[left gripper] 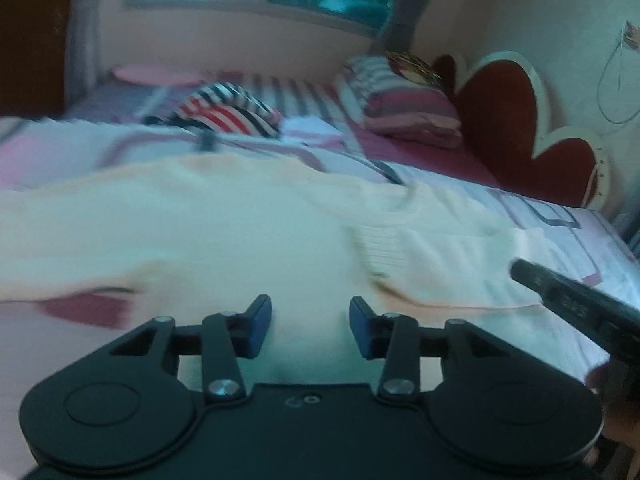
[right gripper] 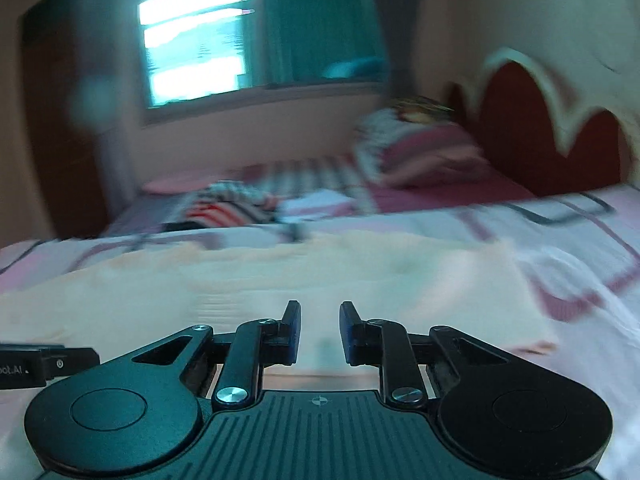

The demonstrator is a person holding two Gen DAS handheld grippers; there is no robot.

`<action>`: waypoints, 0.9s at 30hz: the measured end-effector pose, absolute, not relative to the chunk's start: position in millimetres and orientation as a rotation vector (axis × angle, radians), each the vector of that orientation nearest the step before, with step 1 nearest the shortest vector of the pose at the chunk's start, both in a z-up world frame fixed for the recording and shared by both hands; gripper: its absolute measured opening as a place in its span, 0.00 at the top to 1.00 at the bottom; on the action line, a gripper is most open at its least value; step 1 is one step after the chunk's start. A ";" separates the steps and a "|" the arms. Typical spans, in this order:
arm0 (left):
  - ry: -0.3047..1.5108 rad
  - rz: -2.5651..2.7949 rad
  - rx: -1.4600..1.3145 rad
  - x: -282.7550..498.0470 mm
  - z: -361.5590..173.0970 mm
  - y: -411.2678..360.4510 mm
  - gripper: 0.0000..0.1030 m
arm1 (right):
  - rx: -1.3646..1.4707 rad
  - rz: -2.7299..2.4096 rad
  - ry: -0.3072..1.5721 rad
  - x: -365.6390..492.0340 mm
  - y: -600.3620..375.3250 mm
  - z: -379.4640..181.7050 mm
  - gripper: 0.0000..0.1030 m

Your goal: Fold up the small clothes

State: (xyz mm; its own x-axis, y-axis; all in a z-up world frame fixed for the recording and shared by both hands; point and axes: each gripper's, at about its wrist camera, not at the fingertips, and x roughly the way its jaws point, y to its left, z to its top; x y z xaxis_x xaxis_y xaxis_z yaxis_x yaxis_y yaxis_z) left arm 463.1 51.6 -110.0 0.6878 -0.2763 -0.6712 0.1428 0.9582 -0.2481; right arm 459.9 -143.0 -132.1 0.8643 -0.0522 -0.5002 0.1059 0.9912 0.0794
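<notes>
A pale cream knit sweater lies spread on the bed, its ribbed cuff folded in toward the middle. My left gripper is open and empty just above its near part. The right gripper's finger reaches in from the right, near the sleeve. In the right wrist view the same sweater lies ahead, blurred. My right gripper is open and empty over its near edge. The left gripper's tip shows at the left edge.
The bed has a pink and white patterned cover. A red, black and white striped garment and a small white folded piece lie further back. Stacked striped pillows sit by the red heart-shaped headboard. A window is behind.
</notes>
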 end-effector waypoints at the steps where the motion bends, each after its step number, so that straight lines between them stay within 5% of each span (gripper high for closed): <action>1: 0.787 -0.245 -0.198 469.3 -113.1 44.2 0.61 | 0.117 -0.110 0.524 459.0 -157.5 -132.6 0.79; 6: 0.802 -0.278 -0.229 494.7 -125.5 15.9 0.49 | 0.165 -0.218 0.540 441.1 -229.0 -129.8 0.79; 10: 0.826 -0.260 -0.205 508.2 -131.4 -3.8 0.57 | 0.196 -0.270 0.548 415.6 -273.0 -128.0 0.79; 12: 0.834 -0.241 -0.192 512.4 -132.0 -12.5 0.69 | 0.209 -0.282 0.551 414.8 -286.5 -129.0 0.79; 13: 0.827 -0.230 -0.184 513.7 -131.7 -15.0 0.90 | 0.215 -0.285 0.552 413.1 -291.4 -128.8 0.79; 14: 0.813 -0.223 -0.188 514.0 -130.5 -15.5 0.94 | 0.219 -0.285 0.554 414.2 -293.3 -128.6 0.79; 27: 0.682 -0.147 -0.116 502.6 -104.8 10.6 0.95 | 0.210 -0.230 0.564 428.8 -292.1 -128.3 0.79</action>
